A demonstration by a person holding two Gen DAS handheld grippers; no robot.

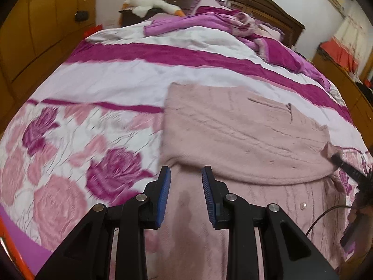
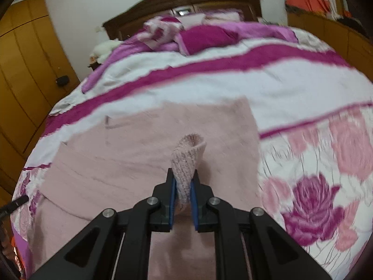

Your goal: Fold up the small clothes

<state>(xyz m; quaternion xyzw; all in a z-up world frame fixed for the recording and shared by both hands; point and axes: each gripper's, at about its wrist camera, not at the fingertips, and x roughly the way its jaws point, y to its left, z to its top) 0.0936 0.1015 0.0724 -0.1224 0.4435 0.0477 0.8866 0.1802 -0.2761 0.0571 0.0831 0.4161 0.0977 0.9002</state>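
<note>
- The pink knit cardigan lies partly folded on the floral bedspread.
- The right gripper pinches a knit edge of the cardigan between its pads.
- The left gripper hangs over the cardigan, its fingers apart and holding nothing.

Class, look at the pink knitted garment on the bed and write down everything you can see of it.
The pink knitted garment looks soft and fuzzy, with a ribbed knit and at least one small pale button near its lower edge. It lies spread on the floral bedspread, partly folded, with one layer turned over another. A narrow ribbed part of it is lifted and pinched between the blue pads of the right hand-held gripper. The left hand-held gripper hangs above it, holding nothing.
</note>
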